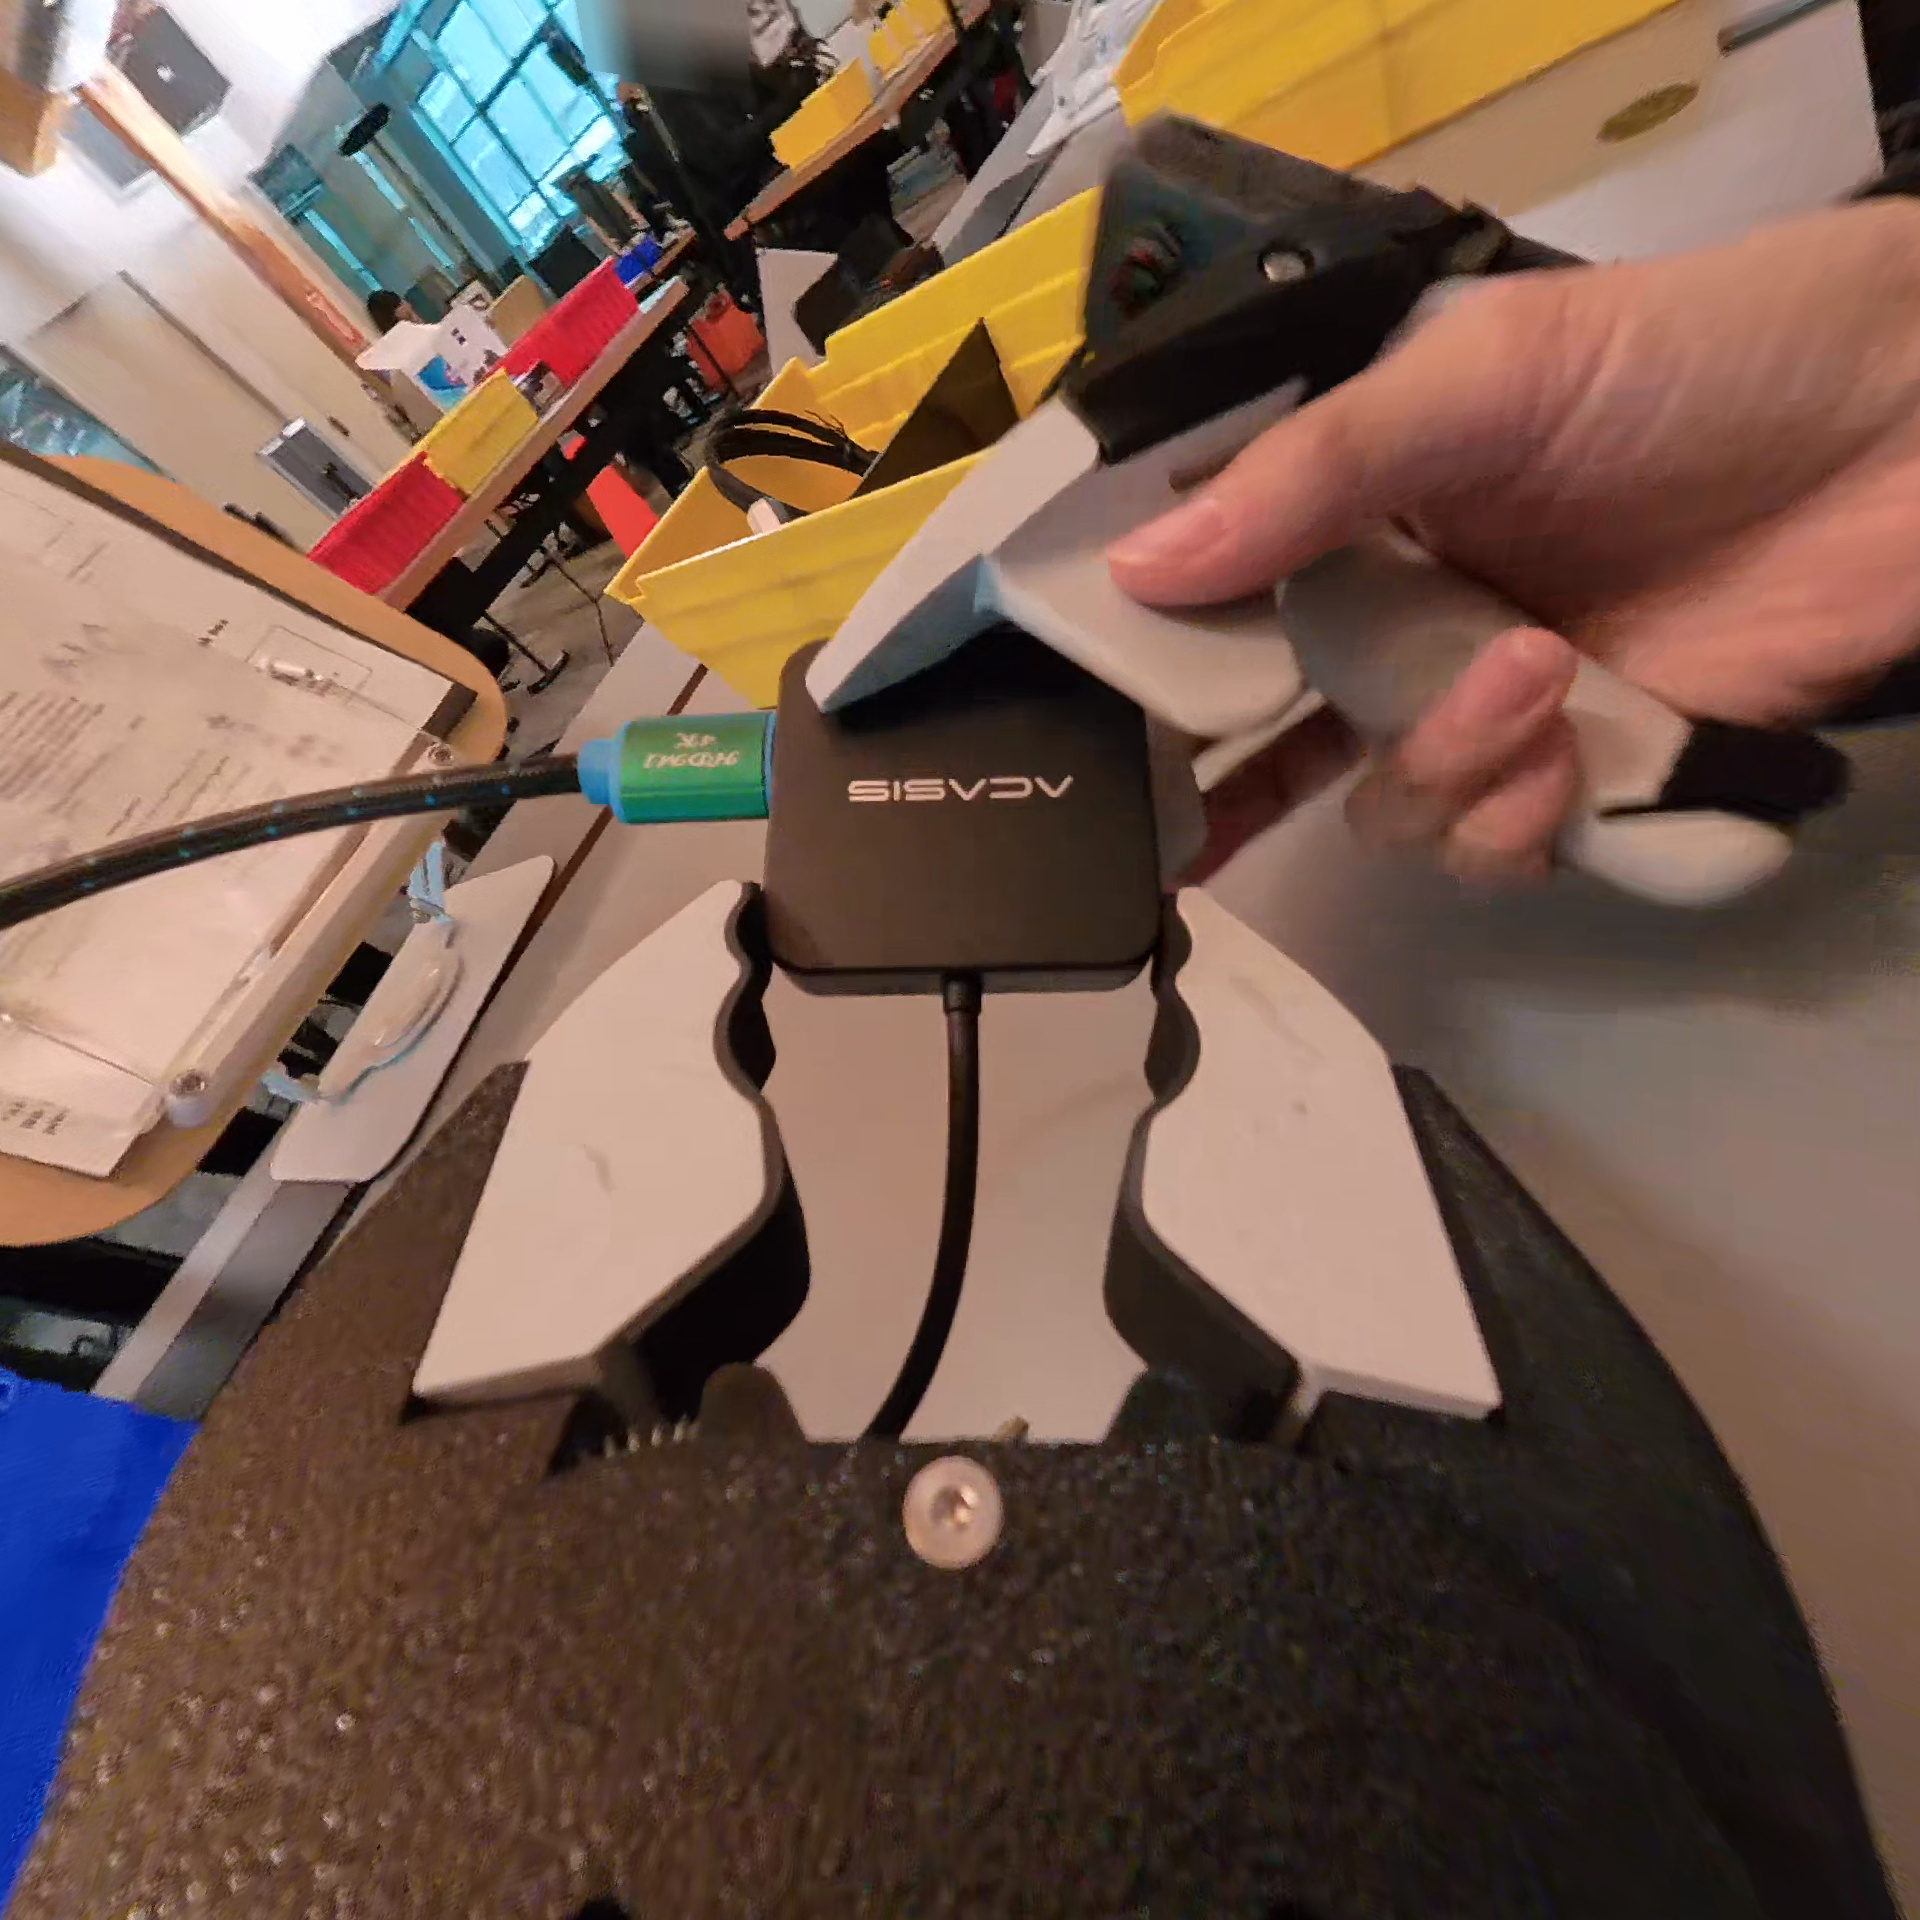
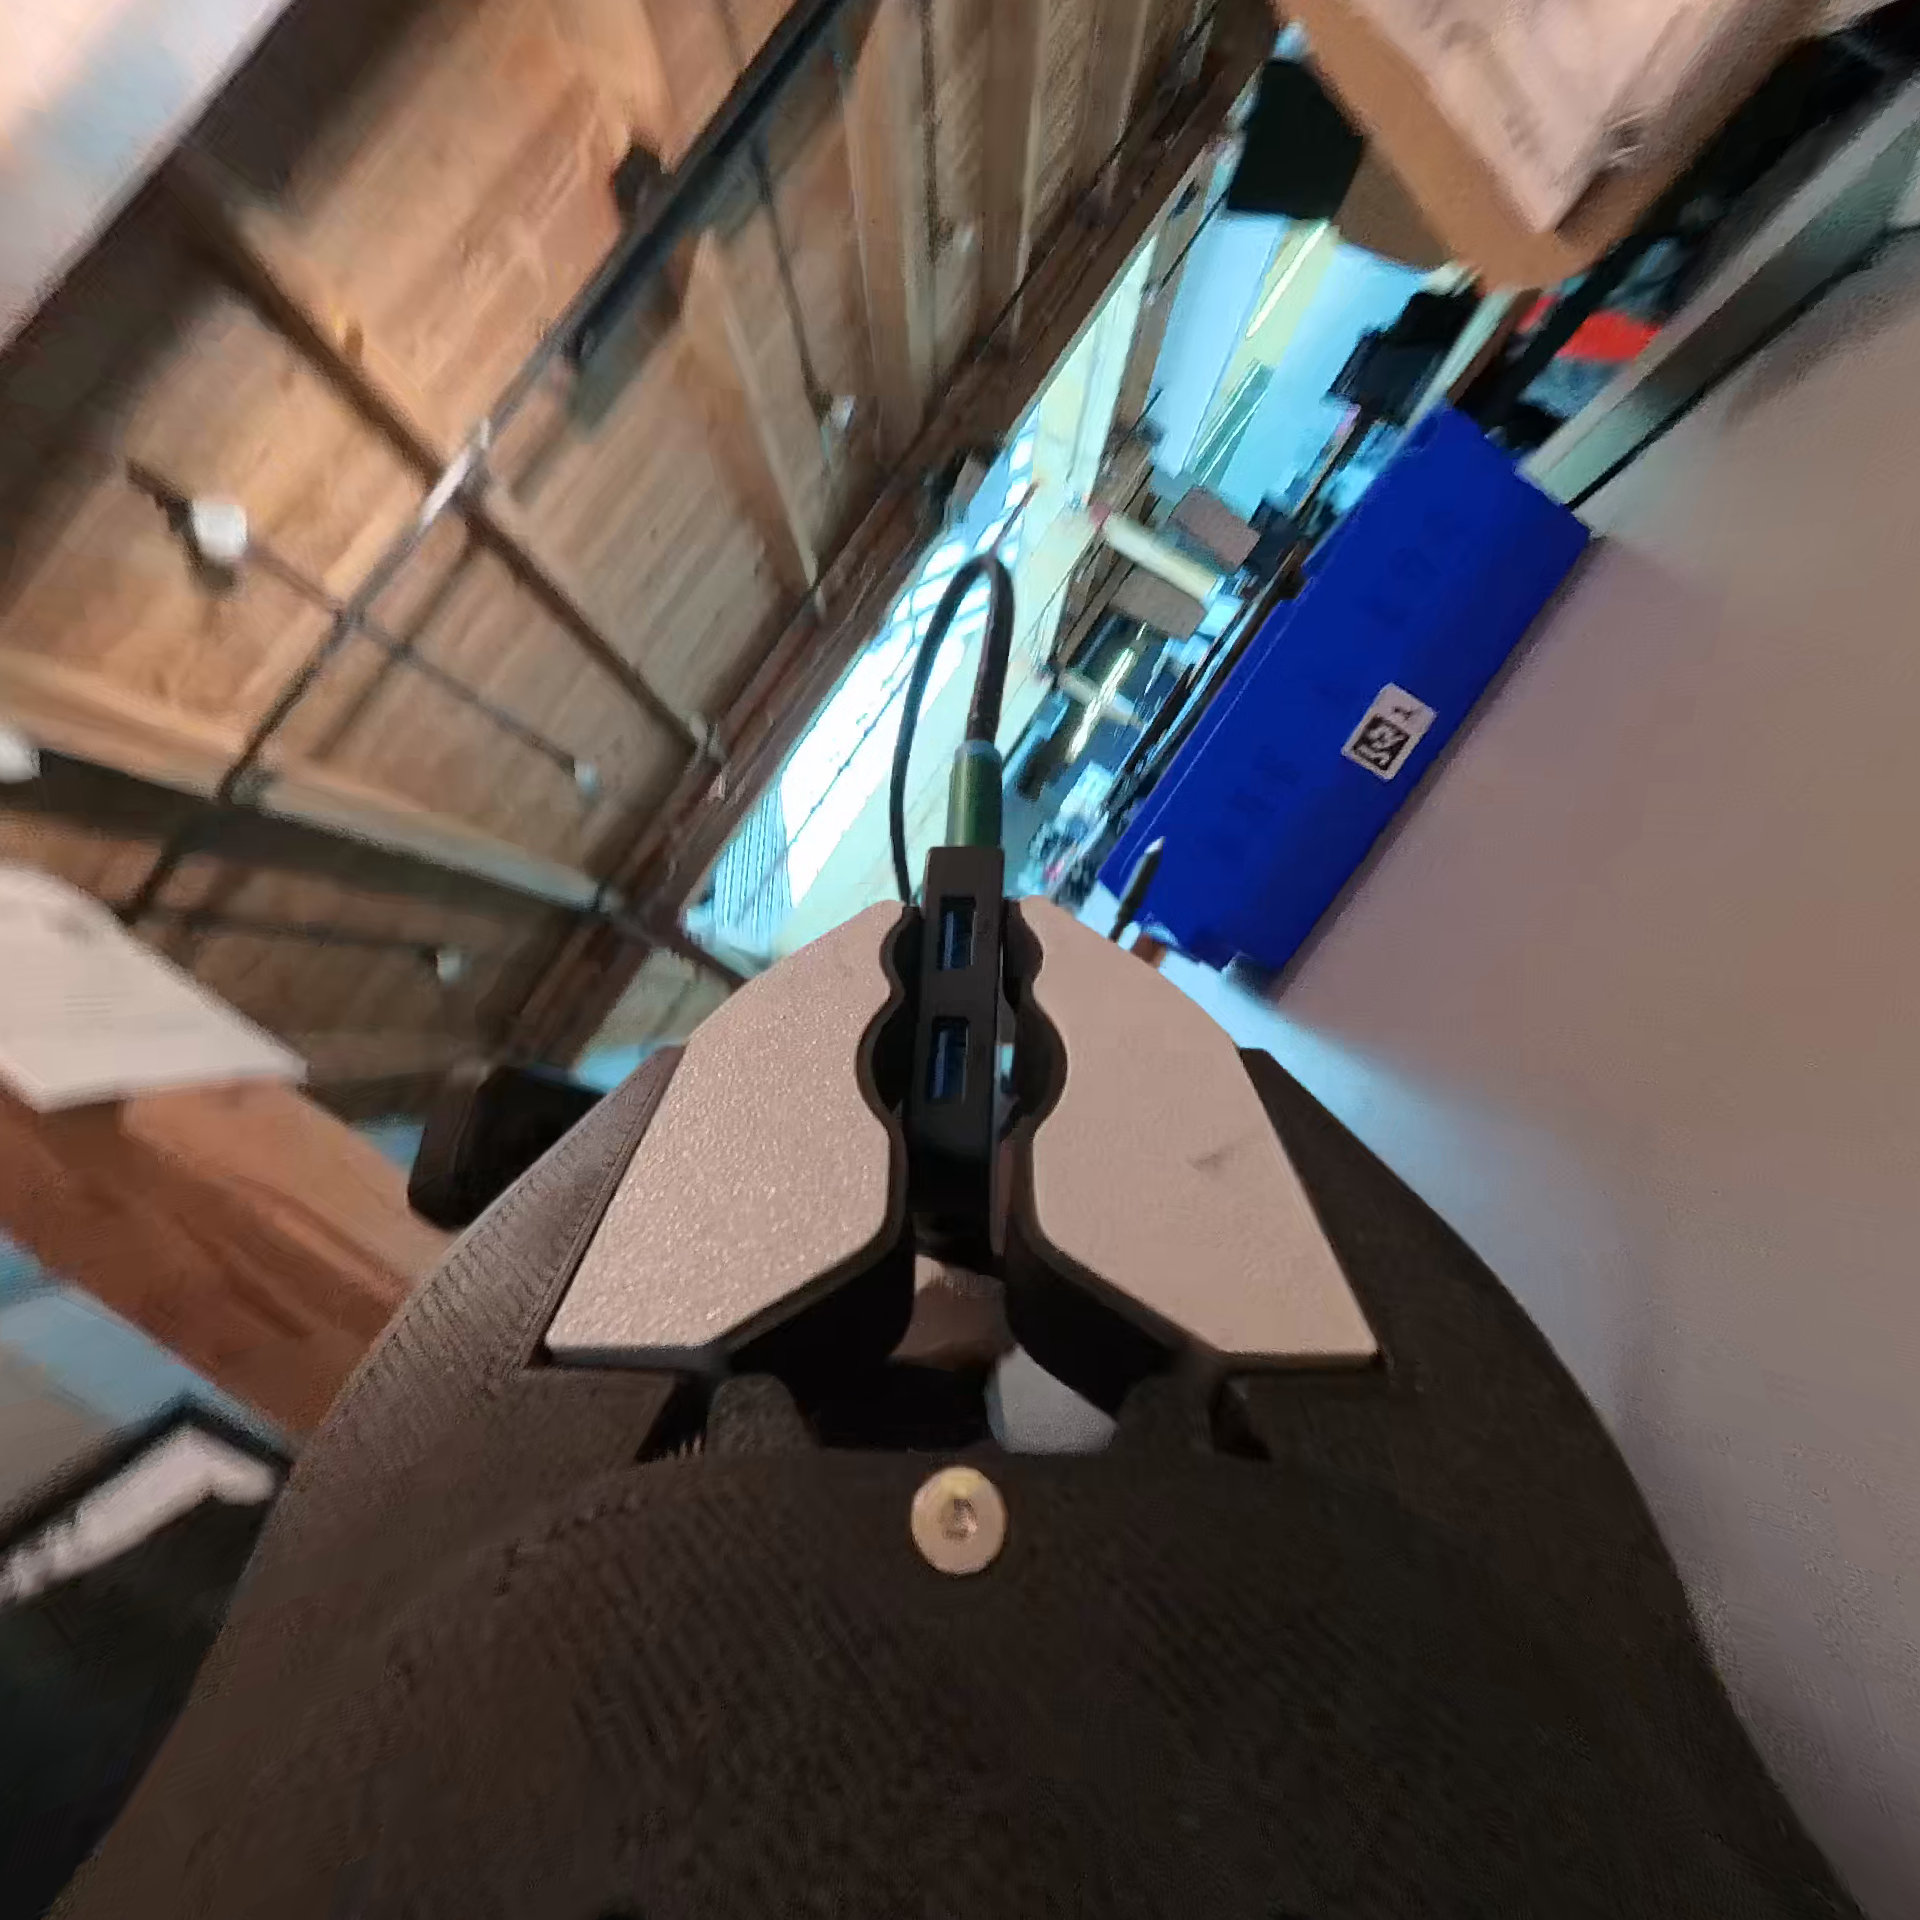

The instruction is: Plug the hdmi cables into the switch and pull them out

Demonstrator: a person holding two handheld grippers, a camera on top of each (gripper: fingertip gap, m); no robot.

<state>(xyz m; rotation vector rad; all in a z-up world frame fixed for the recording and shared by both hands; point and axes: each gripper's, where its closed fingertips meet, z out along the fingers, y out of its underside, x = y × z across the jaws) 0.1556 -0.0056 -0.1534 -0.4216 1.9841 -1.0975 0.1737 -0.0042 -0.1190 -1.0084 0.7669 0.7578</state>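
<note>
The switch point(image 1: 956, 831), a flat matte-black square with rounded corners, sits dead centre in the left wrist view, pinched at its near corners between the left tool point(image 1: 958, 914), whose pale grey, wavy-edged fingers point(image 1: 623, 1122) are clenched against its sides. A thin black lead point(image 1: 951, 1195) runs from the switch's near edge toward 6 o'clock, down between those fingers. At 9 o'clock of the switch, an HDMI cable point(image 1: 260, 821) with a braided black jacket and a green metallic plug point(image 1: 691, 767) is seated in its side port. From 2 o'clock the right tool point(image 1: 914, 675) comes in, held by a hand point(image 1: 1558, 540), its grey fingers clamped on the switch's far edge. The right wrist view confirms it: the right tool grasps the switch edge-on, two blue ports showing between its fingers. At 12 o'clock, yellow plastic bins point(image 1: 790, 592) line the grey bench point(image 1: 1621, 1039); one holds a coiled black cable point(image 1: 790, 447).
</note>
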